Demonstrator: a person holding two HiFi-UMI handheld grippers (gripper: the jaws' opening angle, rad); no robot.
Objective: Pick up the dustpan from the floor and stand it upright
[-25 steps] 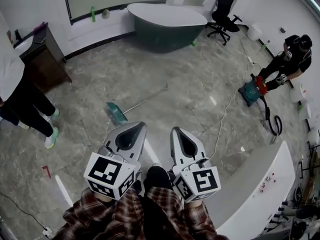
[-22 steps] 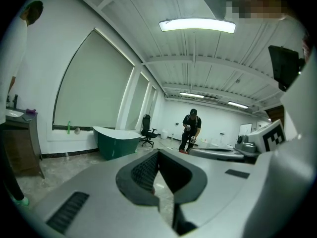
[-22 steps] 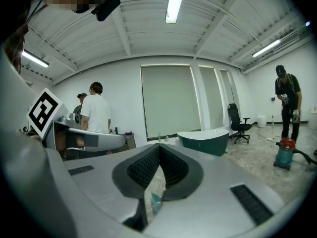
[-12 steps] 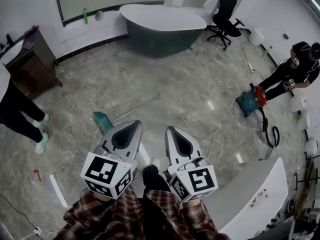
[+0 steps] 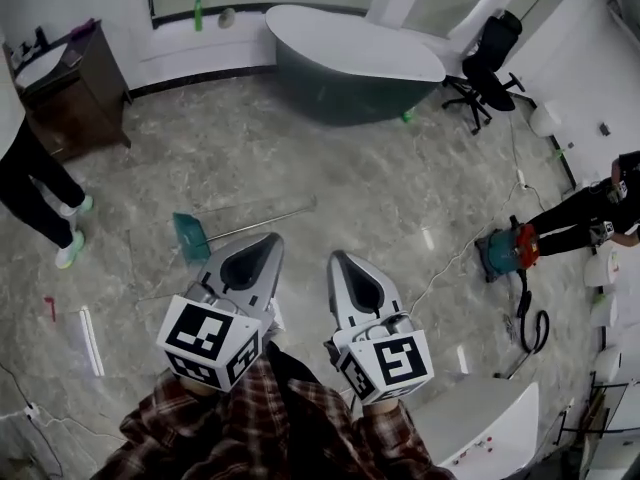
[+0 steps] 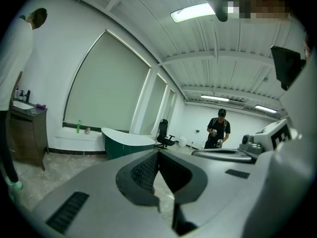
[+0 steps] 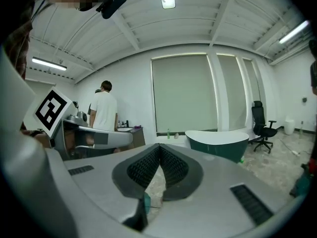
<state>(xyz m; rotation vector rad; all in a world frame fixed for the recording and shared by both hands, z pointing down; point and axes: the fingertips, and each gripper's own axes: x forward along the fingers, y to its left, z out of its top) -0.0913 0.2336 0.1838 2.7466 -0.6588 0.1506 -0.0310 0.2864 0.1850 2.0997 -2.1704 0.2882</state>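
Green-sided bathtub (image 5: pixel 355 63) near a black office chair (image 5: pixel 492 53), dark wooden cabinet (image 5: pixel 70 93) well apart to its left.

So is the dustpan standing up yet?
Not yet. Done: nothing. The dustpan lies flat on the floor with its long handle down too. In hand: nothing. The left gripper and right gripper are both shut and empty, not touching it. Left to do: reach it, grab it and stand it upright.

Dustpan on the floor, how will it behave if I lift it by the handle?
Probably light: the dustpan looks like thin teal plastic on a slim handle. Gripped far up that long handle, the teal end would likely sag or swing. Stood upright on the glossy floor, it may slide or tip.
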